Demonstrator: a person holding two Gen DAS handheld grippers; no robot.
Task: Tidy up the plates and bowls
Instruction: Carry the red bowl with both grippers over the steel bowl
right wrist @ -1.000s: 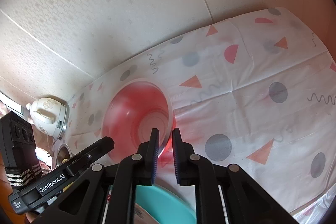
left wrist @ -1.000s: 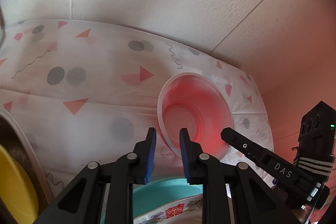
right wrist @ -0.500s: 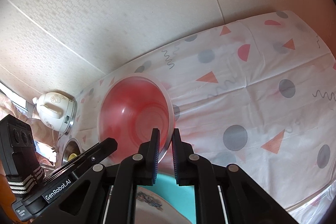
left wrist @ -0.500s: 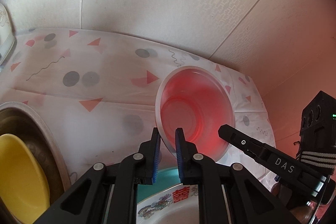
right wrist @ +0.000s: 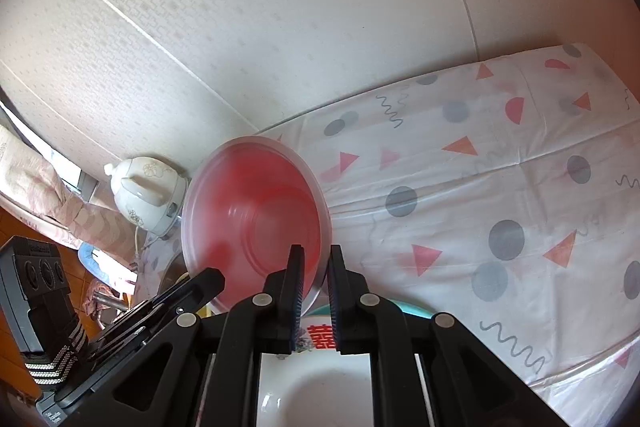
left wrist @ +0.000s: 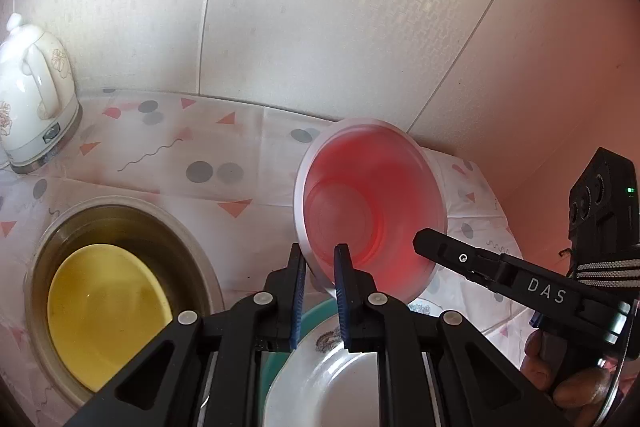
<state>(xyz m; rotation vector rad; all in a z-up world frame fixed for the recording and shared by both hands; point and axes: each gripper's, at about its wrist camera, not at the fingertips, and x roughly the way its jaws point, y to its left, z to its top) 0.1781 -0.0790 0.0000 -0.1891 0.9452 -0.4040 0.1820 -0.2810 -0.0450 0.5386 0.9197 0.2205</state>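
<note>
Two hand-held grippers lift a red bowl (left wrist: pixel 370 211) off a cloth-covered tabletop (right wrist: pixel 500 187), each pinching the bowl's pale rim on opposite sides. The left hand-held gripper (left wrist: pixel 320 281) has its blue pads pressed on the near-left edge of the rim; the right hand-held gripper (right wrist: pixel 314 279) clamps the near-right edge, its dark body also reaching in from the right of the left wrist view. The bowl hangs tilted, its mouth facing the cameras, its far rim close to the patterned wall (left wrist: pixel 320 27) behind. Directly beneath it sits a white plate (right wrist: pixel 320 379) with red characters, resting on a teal dish (left wrist: pixel 316 315) whose edge shows just past it. To the left, a large metal basin (left wrist: pixel 204 267) holds a yellow plate (left wrist: pixel 104 311) under water, and a white kettle (left wrist: pixel 34 91) stands by the wall at the tabletop's far-left edge. To the right of the bowl the cloth lies bare, out to the tabletop's draped front edge.
</note>
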